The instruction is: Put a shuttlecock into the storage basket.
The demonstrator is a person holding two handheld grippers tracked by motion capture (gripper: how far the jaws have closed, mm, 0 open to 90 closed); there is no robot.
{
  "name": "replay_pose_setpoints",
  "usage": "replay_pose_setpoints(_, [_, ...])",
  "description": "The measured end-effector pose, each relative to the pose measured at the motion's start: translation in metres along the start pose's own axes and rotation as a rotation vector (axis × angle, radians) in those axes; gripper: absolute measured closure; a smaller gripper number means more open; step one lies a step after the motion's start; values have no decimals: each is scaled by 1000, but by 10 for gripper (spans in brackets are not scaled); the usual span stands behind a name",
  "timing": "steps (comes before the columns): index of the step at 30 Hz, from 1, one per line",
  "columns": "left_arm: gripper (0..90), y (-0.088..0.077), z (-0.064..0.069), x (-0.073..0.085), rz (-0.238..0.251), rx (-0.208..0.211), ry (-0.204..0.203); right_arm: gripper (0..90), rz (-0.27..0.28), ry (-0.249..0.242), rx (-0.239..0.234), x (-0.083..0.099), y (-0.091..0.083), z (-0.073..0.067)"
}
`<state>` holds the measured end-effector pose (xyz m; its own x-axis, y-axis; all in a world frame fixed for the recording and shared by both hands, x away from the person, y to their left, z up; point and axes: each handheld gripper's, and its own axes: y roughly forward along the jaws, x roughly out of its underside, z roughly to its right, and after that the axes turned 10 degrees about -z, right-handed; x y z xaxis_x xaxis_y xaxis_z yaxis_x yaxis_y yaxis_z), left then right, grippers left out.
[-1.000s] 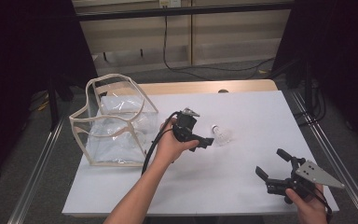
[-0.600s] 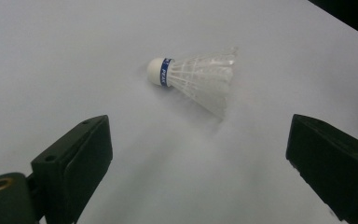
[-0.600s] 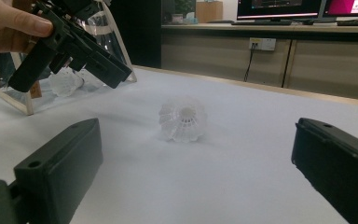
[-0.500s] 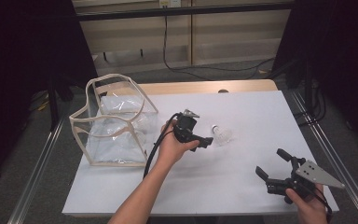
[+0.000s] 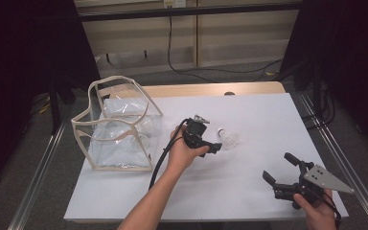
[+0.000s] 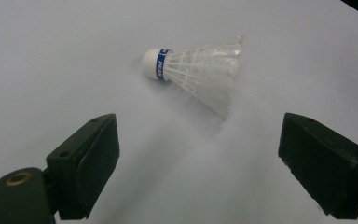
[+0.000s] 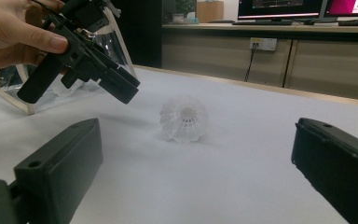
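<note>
A white shuttlecock [image 5: 228,139] with a blue band lies on its side on the white table top [image 5: 249,115]. In the left gripper view the shuttlecock [image 6: 196,70] rests just beyond the open jaws, cork end to the left. My left gripper [image 5: 214,147] hovers a little above the table, just left of the shuttlecock, open and holding nothing. My right gripper [image 5: 280,166] stands open near the front right corner, well apart from the shuttlecock [image 7: 184,118], whose feather skirt faces it. The left gripper [image 7: 116,84] shows there too, above and left of the shuttlecock.
A clear plastic bag with beige trim [image 5: 117,125] stands open on the left part of the table. The bag [image 7: 51,88] also sits behind the left hand. Wooden cabinets [image 7: 270,60] and monitors lie beyond the far edge.
The left gripper has edged slightly toward the shuttlecock. The right gripper has stayed where it was.
</note>
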<state>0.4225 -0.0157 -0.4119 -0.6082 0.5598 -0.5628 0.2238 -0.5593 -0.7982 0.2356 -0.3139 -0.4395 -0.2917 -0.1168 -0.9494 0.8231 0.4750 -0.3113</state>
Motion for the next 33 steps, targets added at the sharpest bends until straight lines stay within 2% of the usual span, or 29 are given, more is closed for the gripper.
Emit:
replay_pose_setpoints(3, [127,3,0,0,-12,-1,6,15,-2,2,-1,0,0,0])
replay_pose_setpoints(20, [137,17,4,-4,-3,-5,-13,19,-2,1,-1,0,0,0])
replay_pose_setpoints(31, [174,25,6,-9,-12,-7,-4,19,-1,2,2,0,0,1])
replay_pose_setpoints(33, [184,26,6,-9,-4,-19,0,19,0,2,1,0,0,0])
